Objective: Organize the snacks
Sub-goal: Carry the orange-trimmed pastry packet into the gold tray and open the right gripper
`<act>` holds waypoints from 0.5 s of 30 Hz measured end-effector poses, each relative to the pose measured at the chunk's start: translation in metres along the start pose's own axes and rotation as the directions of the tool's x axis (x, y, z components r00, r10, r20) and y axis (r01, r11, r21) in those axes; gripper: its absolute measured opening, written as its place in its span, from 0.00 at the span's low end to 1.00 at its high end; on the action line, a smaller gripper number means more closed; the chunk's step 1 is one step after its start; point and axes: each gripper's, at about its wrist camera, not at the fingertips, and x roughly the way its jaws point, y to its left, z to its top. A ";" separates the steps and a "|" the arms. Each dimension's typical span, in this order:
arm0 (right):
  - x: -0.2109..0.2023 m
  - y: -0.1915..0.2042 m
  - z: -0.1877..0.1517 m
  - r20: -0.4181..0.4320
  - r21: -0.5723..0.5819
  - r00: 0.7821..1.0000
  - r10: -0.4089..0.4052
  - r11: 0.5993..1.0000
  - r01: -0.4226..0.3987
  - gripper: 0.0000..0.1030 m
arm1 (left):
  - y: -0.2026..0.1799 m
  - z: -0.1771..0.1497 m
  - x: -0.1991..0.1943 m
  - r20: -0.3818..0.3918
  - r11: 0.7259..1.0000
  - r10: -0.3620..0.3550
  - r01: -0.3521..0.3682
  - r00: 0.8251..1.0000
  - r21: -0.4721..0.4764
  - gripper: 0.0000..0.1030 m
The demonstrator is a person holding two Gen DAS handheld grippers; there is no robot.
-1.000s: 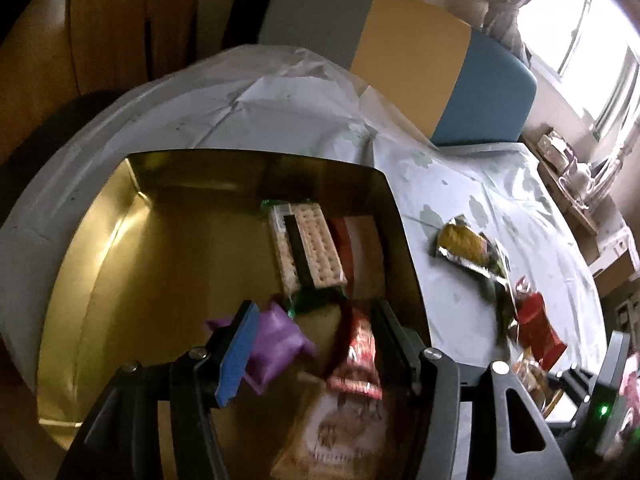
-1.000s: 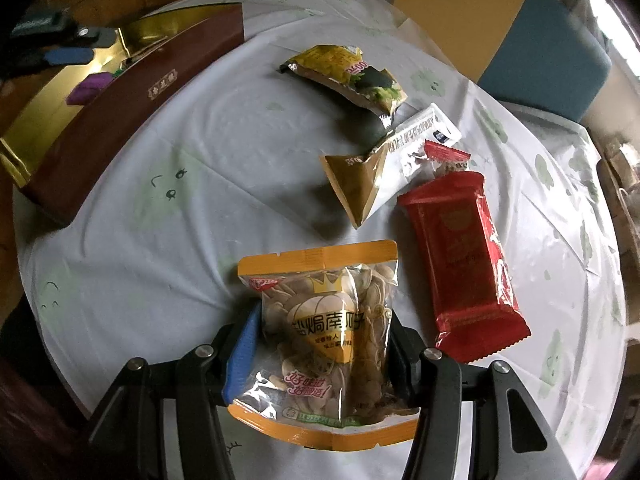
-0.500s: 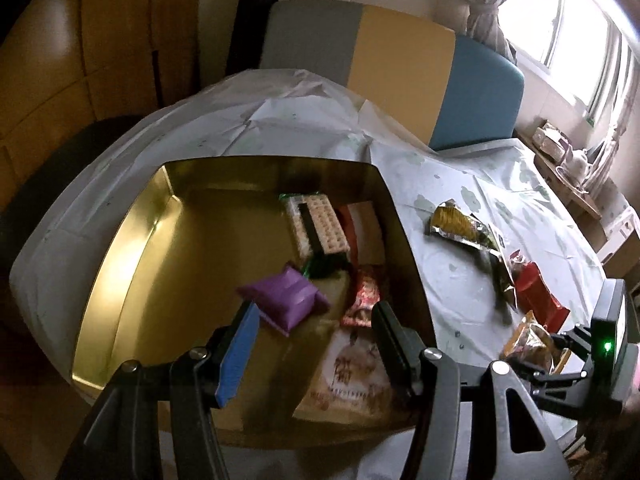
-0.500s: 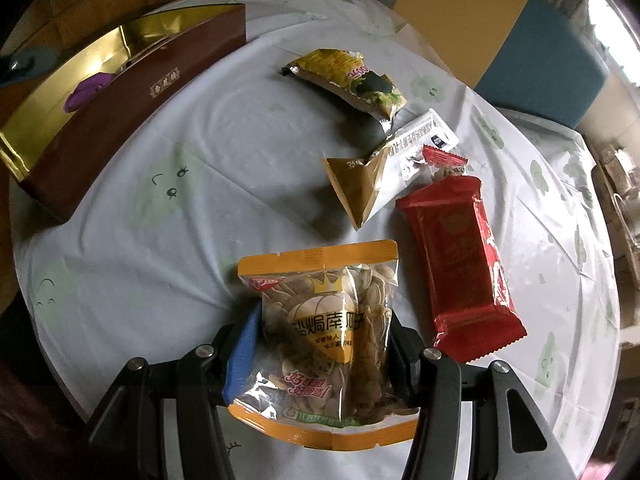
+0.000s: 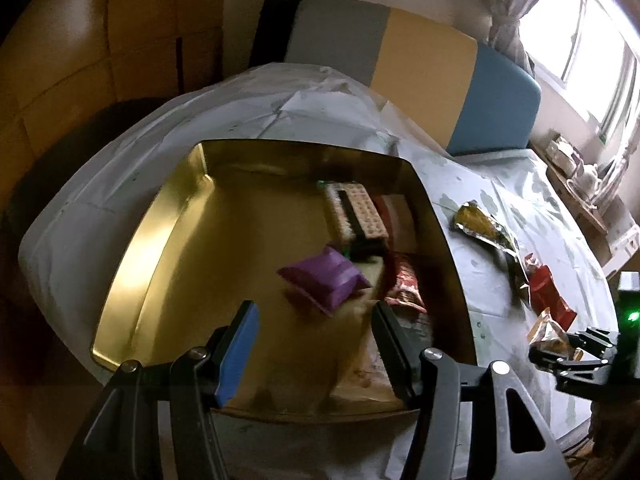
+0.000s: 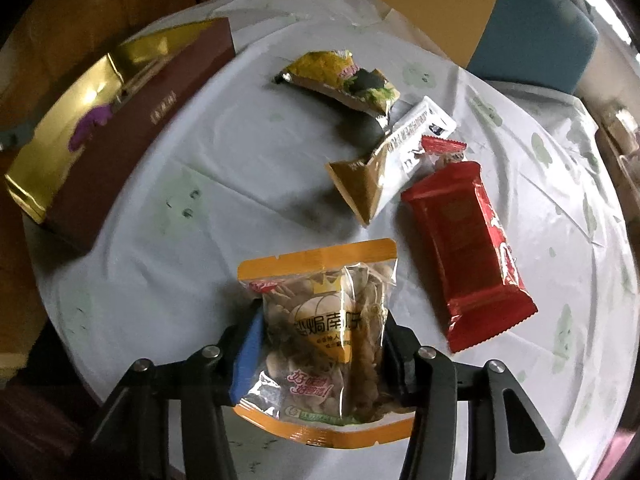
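Left wrist view: my left gripper point(image 5: 314, 338) hangs open over the gold box point(image 5: 168, 220), purple packet point(image 5: 325, 280) inside. My right gripper point(image 6: 320, 346) clamps the seed bag point(image 6: 320, 332); three snacks remain on the desk point(image 6: 160, 184).

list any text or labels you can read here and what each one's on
Seed bag in the right tool: large Chinese characters on a yellow band and pink lettering lower down, too blurred to quote.
Brown box: small gold mark on its side, unreadable.
White sachet: black print, too small.
Red packet: nothing legible.
No text can be quoted with confidence.
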 end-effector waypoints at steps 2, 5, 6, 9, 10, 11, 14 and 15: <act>-0.009 0.001 0.006 0.031 0.034 0.999 0.038 0.999 -0.039 0.51 | 0.009 0.001 -0.002 0.010 1.000 0.007 -0.007 1.000 -0.029 0.58; -0.027 0.007 0.020 0.084 0.069 0.990 0.109 0.991 -0.115 0.51 | 0.022 0.003 -0.005 0.022 0.998 0.021 -0.020 1.000 -0.065 0.58; -0.034 0.013 0.027 0.106 0.070 0.985 0.138 0.987 -0.145 0.51 | 0.027 0.004 -0.006 0.028 0.997 0.027 -0.025 0.999 -0.075 0.58; -0.042 0.034 0.045 0.137 0.065 0.966 0.221 0.971 -0.231 0.51 | 0.040 0.006 -0.010 0.041 0.994 0.041 -0.037 0.998 -0.103 0.58; -0.045 0.044 0.054 0.144 0.062 0.954 0.262 0.960 -0.273 0.51 | 0.044 0.006 -0.012 0.047 0.993 0.052 -0.046 0.998 -0.111 0.58; -0.046 0.052 0.060 0.150 0.058 0.945 0.290 0.952 -0.301 0.51 | 0.048 0.007 -0.013 0.051 0.992 0.057 -0.051 0.997 -0.118 0.58; -0.045 0.084 0.081 0.154 0.038 0.917 0.367 0.925 -0.377 0.51 | 0.058 0.009 -0.018 0.065 0.988 0.074 -0.064 0.995 -0.140 0.58; -0.043 0.097 0.090 0.155 0.023 0.907 0.391 0.917 -0.399 0.51 | 0.061 0.009 -0.019 0.068 0.987 0.078 -0.067 0.995 -0.145 0.58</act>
